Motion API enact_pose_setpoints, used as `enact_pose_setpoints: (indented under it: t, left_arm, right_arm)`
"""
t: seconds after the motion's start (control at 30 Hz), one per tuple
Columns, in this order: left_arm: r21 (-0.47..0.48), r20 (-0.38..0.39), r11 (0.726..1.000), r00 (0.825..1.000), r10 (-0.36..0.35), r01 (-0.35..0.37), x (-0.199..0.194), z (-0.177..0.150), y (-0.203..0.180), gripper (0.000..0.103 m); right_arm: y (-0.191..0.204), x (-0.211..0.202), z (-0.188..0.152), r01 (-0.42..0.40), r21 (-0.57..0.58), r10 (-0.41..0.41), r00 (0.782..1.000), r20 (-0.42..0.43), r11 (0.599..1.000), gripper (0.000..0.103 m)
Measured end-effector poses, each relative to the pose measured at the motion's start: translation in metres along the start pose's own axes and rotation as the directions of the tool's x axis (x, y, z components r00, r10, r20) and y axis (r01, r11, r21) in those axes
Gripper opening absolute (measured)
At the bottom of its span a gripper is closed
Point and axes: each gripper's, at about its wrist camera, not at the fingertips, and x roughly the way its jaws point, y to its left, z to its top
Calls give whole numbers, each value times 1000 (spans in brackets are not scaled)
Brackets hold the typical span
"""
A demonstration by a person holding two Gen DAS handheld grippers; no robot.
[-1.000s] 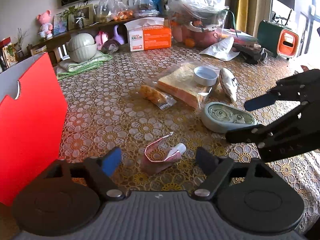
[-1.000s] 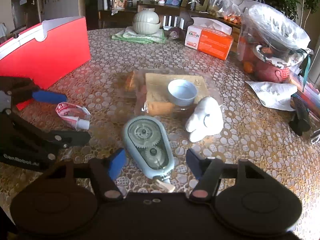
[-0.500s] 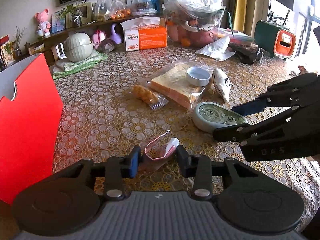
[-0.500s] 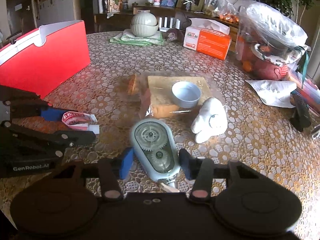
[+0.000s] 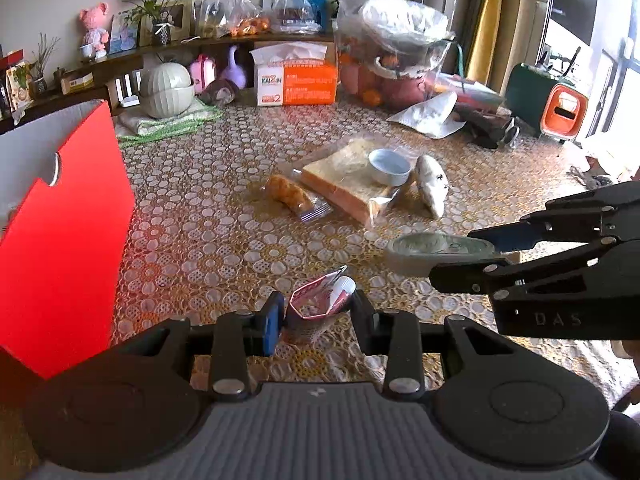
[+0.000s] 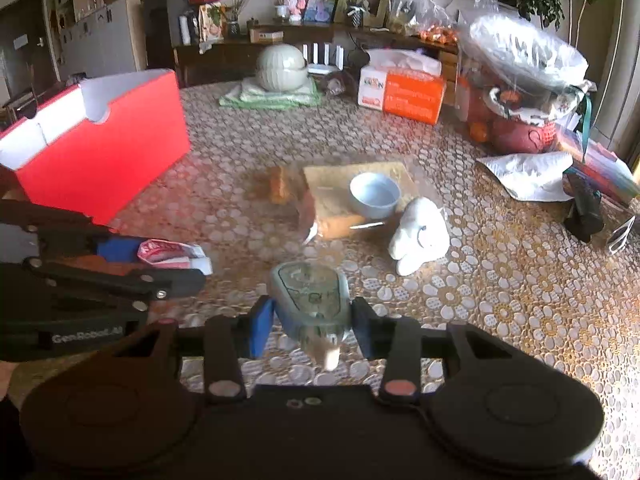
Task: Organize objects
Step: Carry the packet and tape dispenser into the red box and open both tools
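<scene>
Left tool (image 5: 316,316) pinches tube (image 5: 322,298); right tool (image 6: 312,326) blurs dispenser (image 6: 310,298).

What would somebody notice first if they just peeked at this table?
Probably the big red box standing open at the table's left edge, bright against the flowery tablecloth. Next, the two tools up front: the left hand-held gripper is pinched on a squashed pink tube, and the right hand-held gripper is clamped on a grey-green tape dispenser. In the middle, a little blue bowl sits on bagged bread.
</scene>
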Motion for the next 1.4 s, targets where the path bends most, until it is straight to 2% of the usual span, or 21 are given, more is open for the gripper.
enact_pose_setpoints:
  t: [0.43, 0.77, 1.1, 1.4]
  left_arm:
    - [-16, 39, 1000, 999, -14, 15, -45, 1, -2, 35]
    - [-23, 85, 1000, 996, -13, 15, -91, 9, 4, 35]
    - [-26, 142, 1000, 990, 12, -9, -135, 18, 28, 35]
    - [-51, 176, 997, 983, 58, -49, -167, 18, 69, 35]
  right_arm:
    - [18, -47, -1, 1, -16, 0, 998, 58, 1000, 41]
    - [44, -91, 16, -10, -46, 17, 990, 142, 999, 41]
    - [77, -117, 38, -21, -81, 38, 978, 204, 996, 41]
    - [120, -122, 66, -51, -142, 84, 966, 243, 989, 41]
